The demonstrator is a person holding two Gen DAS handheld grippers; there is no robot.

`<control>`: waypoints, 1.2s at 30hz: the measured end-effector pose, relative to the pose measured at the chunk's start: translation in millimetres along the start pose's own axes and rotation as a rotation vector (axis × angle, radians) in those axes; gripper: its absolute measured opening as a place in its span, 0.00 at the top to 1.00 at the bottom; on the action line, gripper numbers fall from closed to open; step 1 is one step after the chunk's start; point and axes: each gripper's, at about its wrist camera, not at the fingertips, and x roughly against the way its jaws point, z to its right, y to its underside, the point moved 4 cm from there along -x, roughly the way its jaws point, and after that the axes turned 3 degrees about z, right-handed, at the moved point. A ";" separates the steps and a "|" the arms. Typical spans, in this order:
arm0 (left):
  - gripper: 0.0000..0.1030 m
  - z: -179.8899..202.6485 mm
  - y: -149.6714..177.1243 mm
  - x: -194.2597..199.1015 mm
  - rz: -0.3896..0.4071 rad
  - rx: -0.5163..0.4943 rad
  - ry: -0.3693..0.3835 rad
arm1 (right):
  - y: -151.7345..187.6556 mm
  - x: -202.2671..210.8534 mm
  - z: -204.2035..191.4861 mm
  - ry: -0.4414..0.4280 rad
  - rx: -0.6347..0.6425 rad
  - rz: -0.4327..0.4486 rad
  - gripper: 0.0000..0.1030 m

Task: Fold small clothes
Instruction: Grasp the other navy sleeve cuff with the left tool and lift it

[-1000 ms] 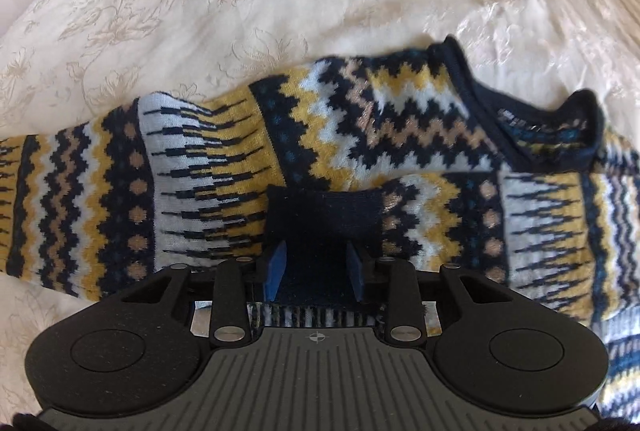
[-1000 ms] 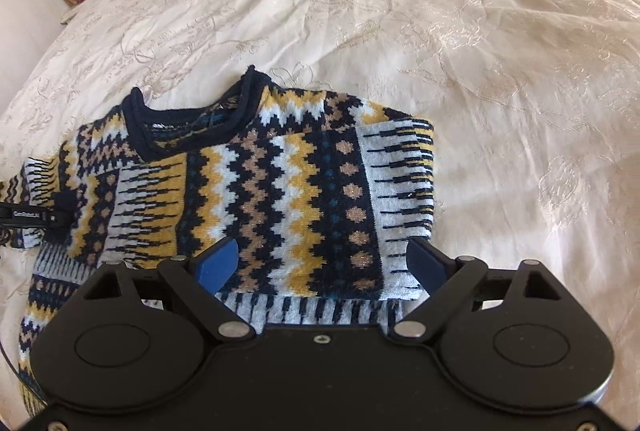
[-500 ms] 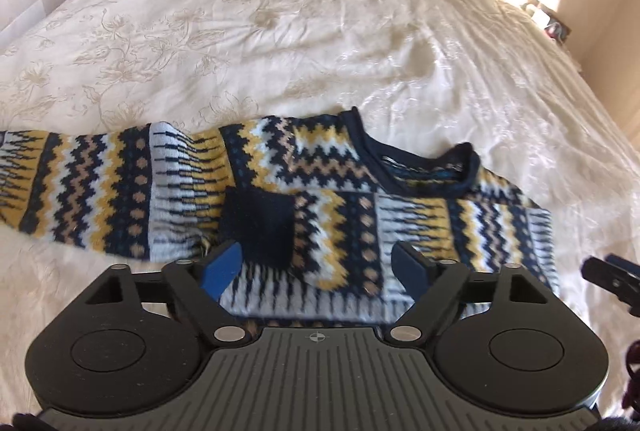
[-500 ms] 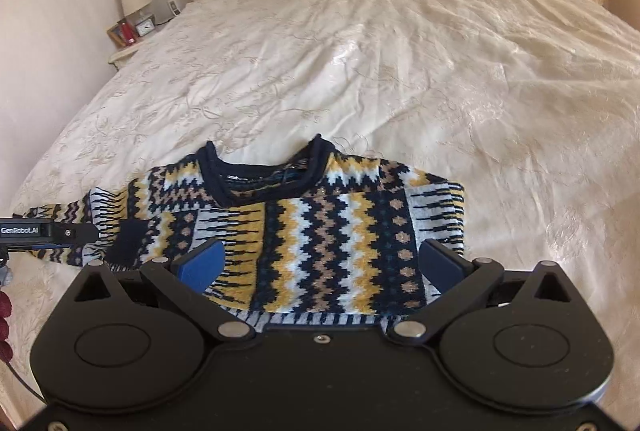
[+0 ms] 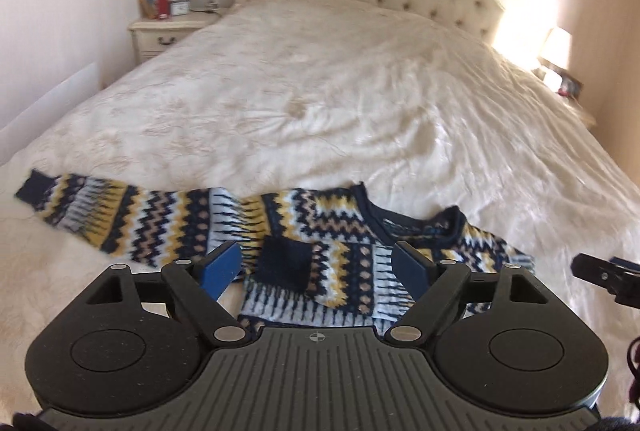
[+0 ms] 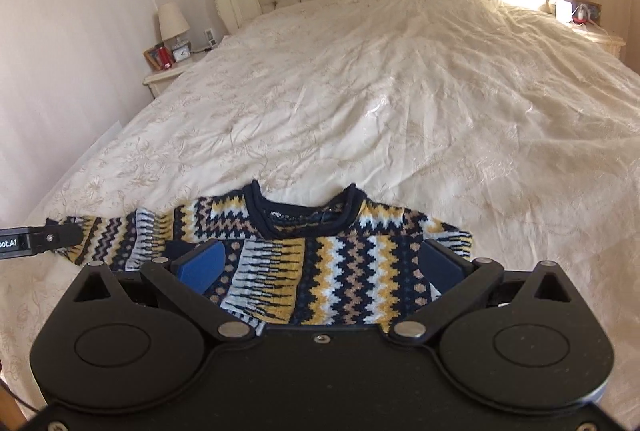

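Left tool (image 5: 318,267) view alone shows sweater's (image 5: 332,255) outstretched sleeve (image 5: 104,219) cuff.

Left claw (image 5: 318,265) open, empty, above patterned sweater (image 5: 320,235) on bed (image 5: 320,91).

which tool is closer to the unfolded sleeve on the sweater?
Left. The left tool hangs open beside the outstretched sleeve of the navy, yellow and white zigzag knit sweater; the right tool, open too, sits over the body, farther off.
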 end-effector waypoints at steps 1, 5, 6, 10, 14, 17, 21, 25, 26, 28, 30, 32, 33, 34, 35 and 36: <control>0.21 -2.3 0.7 2.8 0.000 0.019 -0.015 | -0.8 2.8 -1.0 0.028 0.002 0.013 0.01; 0.21 -14.9 7.5 7.0 -0.035 0.076 -0.046 | 2.4 11.5 -4.7 0.100 0.033 0.086 0.01; 0.21 -19.1 10.1 8.0 -0.043 0.085 -0.053 | 3.7 13.1 -7.3 0.108 0.051 0.106 0.01; 0.21 -36.4 17.2 9.9 -0.056 0.084 -0.120 | 6.6 14.6 -20.7 0.124 0.150 0.121 0.01; 0.21 -58.9 21.9 6.0 -0.062 0.037 -0.231 | 11.8 6.4 -30.5 0.031 0.111 0.032 0.01; 0.21 -83.7 23.5 -4.1 -0.095 0.049 -0.216 | 18.9 0.3 -42.9 0.023 0.078 -0.008 0.01; 0.21 -130.7 24.2 -22.8 -0.151 0.104 -0.190 | 23.0 -5.7 -66.6 0.061 0.064 -0.040 0.01; 0.21 -187.7 19.5 -44.2 -0.197 0.189 -0.149 | 23.7 -15.1 -89.0 0.078 0.003 -0.067 0.01; 0.21 -202.2 17.3 -50.1 -0.205 0.198 -0.148 | 23.7 -18.1 -94.2 0.087 -0.008 -0.075 0.01; 0.21 -227.7 11.7 -61.5 -0.208 0.192 -0.165 | 23.7 -24.3 -105.9 0.110 -0.026 -0.086 0.01; 0.21 -253.5 5.4 -73.6 -0.207 0.180 -0.190 | 24.0 -30.1 -117.7 0.122 -0.036 -0.091 0.01; 0.21 -278.0 -0.8 -86.7 -0.214 0.189 -0.199 | 24.0 -36.3 -129.7 0.127 -0.036 -0.101 0.01; 0.21 -290.5 -3.8 -93.0 -0.217 0.204 -0.202 | 24.4 -38.8 -135.0 0.130 -0.035 -0.105 0.01; 0.22 -302.4 -6.9 -99.1 -0.220 0.222 -0.205 | 24.8 -41.1 -140.0 0.135 -0.033 -0.109 0.01; 0.22 -313.5 -9.6 -104.7 -0.221 0.242 -0.206 | 25.3 -43.8 -145.4 0.143 -0.030 -0.113 0.01; 0.22 -324.2 -12.3 -110.4 -0.223 0.261 -0.205 | 25.7 -45.3 -150.2 0.152 -0.030 -0.116 0.01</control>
